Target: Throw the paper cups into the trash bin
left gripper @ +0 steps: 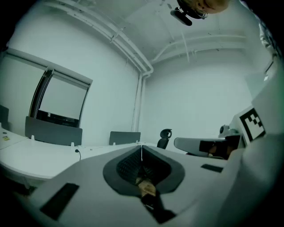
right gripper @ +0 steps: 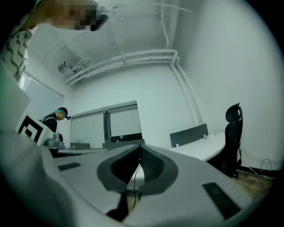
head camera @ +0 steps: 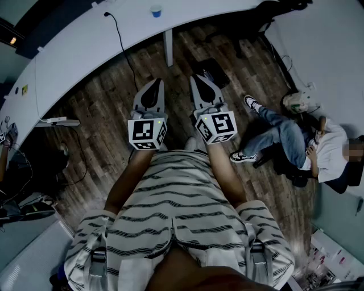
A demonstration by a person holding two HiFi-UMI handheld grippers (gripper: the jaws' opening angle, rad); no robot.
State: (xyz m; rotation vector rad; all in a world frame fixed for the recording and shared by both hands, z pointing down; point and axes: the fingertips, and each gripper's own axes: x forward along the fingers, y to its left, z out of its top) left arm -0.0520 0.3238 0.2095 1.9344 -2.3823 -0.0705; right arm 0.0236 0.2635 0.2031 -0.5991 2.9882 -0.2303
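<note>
A small blue paper cup stands on the curved white desk at the far end of the head view. No trash bin shows in any view. I hold both grippers level, side by side in front of my striped shirt, pointing toward the desk. The left gripper has its tips together and nothing between them. The right gripper is likewise shut and empty. Both are well short of the cup, over the wooden floor.
A person sits at the right with legs stretched across the floor. A white desk leg and a black cable lie ahead. A power strip is at the left. A black office chair stands by the desk.
</note>
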